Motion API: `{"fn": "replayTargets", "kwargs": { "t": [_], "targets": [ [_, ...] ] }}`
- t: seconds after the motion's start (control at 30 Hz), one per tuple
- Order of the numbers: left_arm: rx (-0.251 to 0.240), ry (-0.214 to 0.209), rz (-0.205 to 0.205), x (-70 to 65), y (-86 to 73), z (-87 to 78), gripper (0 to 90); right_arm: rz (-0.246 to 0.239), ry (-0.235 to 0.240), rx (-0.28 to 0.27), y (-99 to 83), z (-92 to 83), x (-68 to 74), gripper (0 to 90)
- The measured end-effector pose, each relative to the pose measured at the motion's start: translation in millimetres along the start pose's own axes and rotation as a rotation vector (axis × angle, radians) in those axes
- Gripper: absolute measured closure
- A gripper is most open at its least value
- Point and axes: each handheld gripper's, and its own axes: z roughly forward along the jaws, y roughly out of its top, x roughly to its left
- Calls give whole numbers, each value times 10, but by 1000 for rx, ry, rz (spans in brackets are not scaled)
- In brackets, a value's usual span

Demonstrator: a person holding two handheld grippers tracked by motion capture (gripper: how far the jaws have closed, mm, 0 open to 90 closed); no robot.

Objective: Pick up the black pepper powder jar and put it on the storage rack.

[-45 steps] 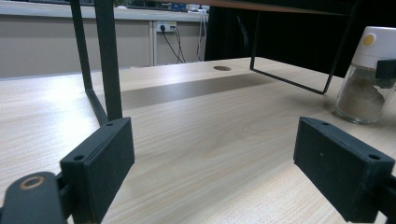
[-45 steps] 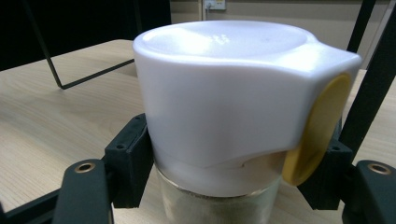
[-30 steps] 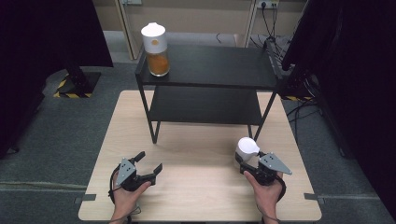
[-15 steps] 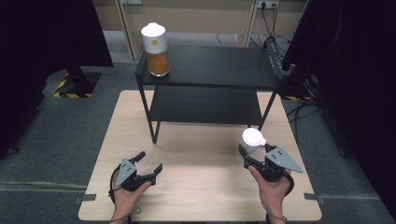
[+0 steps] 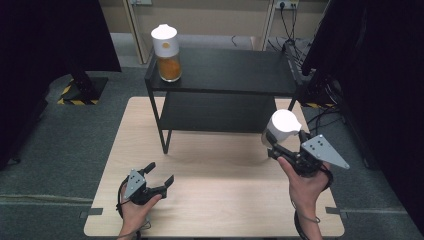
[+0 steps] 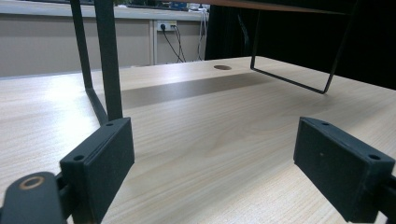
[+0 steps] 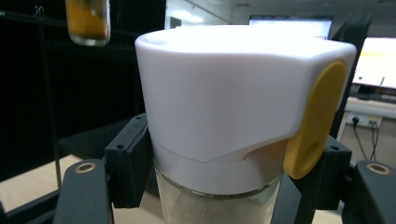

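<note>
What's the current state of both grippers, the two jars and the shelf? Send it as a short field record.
left gripper: open, holding nothing, low over the table at the front left
right gripper: shut on the white-lidded jar, lifted above the table's right side
held jar: white lid with a yellow tab, pale contents below the lid
other jar: upright on the top left of the black shelf, orange contents
lower shelf level: nothing on it
</note>
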Motion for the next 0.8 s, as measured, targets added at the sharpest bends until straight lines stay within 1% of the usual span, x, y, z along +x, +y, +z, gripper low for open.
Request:
{"fn": "replayTargets", "kwargs": {
  "t": [0.07,0.33,0.53,0.8],
  "targets": [
    [1,0,0,2,3,1,117,-4,-6,-16,102,6,-18,307],
    [4,-4,-1,10,7,2,117,-15,-21,-57,393,72,-74,307],
    [7,-8,2,15,13,4,117,-10,-26,-75,512,125,-105,307],
    [9,-11,-4,24,16,7,115,-2,-31,-90,677,235,-179,307]
  ]
}}
